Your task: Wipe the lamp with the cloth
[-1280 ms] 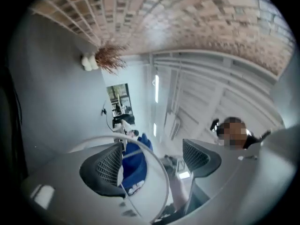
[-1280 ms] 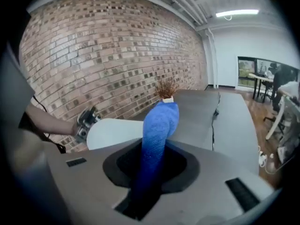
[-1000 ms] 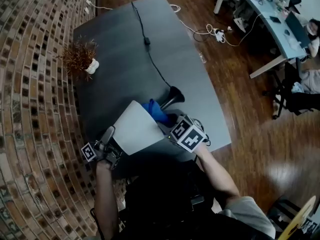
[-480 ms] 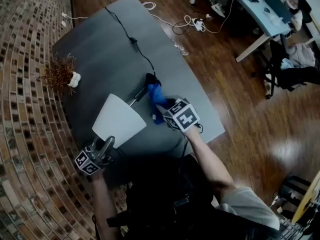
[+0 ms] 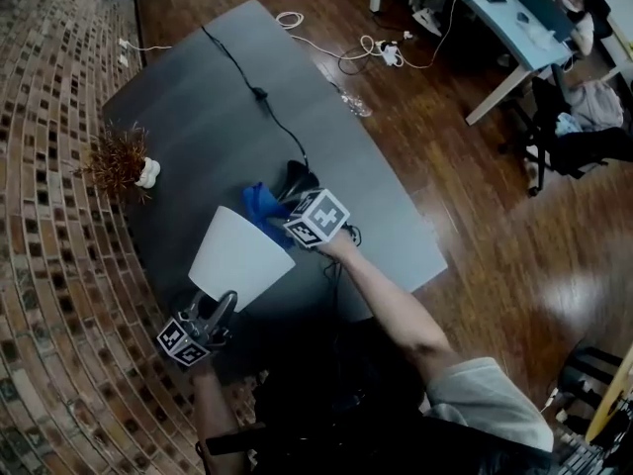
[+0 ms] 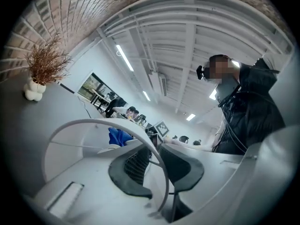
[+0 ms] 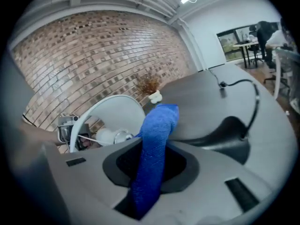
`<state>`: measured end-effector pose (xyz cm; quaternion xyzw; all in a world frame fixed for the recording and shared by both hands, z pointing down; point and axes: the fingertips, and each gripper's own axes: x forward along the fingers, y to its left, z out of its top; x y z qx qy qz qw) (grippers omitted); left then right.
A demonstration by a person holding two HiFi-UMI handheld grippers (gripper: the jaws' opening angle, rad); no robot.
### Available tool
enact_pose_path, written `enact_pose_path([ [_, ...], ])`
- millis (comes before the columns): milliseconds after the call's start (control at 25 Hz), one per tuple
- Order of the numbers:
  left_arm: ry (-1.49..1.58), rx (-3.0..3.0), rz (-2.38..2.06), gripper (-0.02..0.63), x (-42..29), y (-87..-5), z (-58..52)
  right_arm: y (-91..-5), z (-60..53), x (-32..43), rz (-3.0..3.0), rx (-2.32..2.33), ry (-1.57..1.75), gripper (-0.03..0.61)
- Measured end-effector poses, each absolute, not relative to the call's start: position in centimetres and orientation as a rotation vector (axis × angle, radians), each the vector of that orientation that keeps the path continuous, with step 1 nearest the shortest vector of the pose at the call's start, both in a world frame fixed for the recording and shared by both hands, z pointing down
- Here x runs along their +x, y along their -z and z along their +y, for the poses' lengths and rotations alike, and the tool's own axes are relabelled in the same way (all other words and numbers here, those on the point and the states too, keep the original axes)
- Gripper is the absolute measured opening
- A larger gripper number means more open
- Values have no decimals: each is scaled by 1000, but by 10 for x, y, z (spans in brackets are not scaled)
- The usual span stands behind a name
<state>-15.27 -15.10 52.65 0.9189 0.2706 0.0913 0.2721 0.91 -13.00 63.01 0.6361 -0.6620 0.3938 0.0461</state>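
The lamp lies tilted over the dark table (image 5: pixel 208 97), its white shade (image 5: pixel 237 255) towards me and its black base (image 5: pixel 300 176) farther off. My left gripper (image 5: pixel 220 307) grips the shade's near rim. In the left gripper view the thin rim (image 6: pixel 161 163) runs between the two dark pads; those jaws have just been closing on it. My right gripper (image 5: pixel 284 222) is shut on the blue cloth (image 5: pixel 259 206), which hangs at the narrow top of the shade. In the right gripper view the cloth (image 7: pixel 152 153) stands up from the jaws, with the shade (image 7: pixel 117 111) and bulb (image 7: pixel 110 136) behind.
A dried plant in a small white vase (image 5: pixel 124 161) stands at the table's left side, by the brick wall (image 5: pixel 49 265). The lamp's black cable (image 5: pixel 257 92) runs across the table to its far edge. White cables (image 5: pixel 371 46) lie on the wooden floor, and desks stand beyond.
My right gripper has come down and to the left with the cloth, from beside the stem to the top of the shade. The left gripper has rolled while staying at the shade's rim.
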Motion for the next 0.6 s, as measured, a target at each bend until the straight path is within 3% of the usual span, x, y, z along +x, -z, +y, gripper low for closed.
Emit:
enact_pose_path([
  [200, -276, 2510, 755, 81, -152, -527, -149, -633, -75, 77, -1625, 2137, -1125, 80],
  [360, -302, 2544, 764, 81, -155, -529, -143, -627, -95, 82, -1628, 2029, -951, 81],
  [600, -333, 2579, 789, 81, -157, -530, -132, -638, -57, 110, -1346, 2029, -952, 83],
])
